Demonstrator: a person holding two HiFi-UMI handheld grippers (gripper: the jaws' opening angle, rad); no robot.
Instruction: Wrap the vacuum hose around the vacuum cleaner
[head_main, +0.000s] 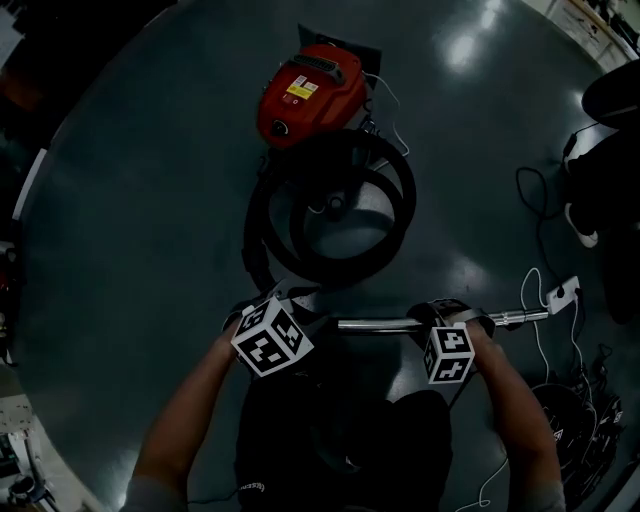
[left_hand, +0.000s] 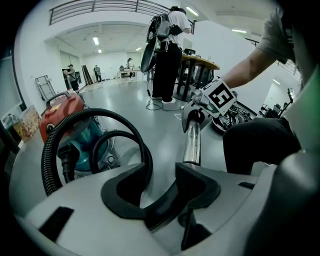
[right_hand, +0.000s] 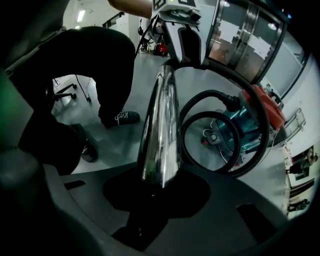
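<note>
A red vacuum cleaner (head_main: 300, 92) stands on the grey floor ahead of me. Its black ribbed hose (head_main: 400, 190) lies beside it in two loops. The hose ends in a curved handle that joins a chrome tube (head_main: 385, 324), held level above the floor. My left gripper (head_main: 285, 298) is shut on that handle. In the left gripper view the hose (left_hand: 125, 122) meets the left pad of the left gripper (left_hand: 160, 187) and the tube (left_hand: 192, 142) the right pad. My right gripper (head_main: 440, 316) is shut on the tube further right. In the right gripper view the tube (right_hand: 160, 125) runs out from the right gripper (right_hand: 157, 187).
A white power strip (head_main: 563, 293) with cables lies on the floor at the right, with a shoe (head_main: 583, 230) beyond it and a heap of dark cables (head_main: 570, 410) nearer. A person (left_hand: 167, 50) stands by a round table (left_hand: 200, 64) in the hall.
</note>
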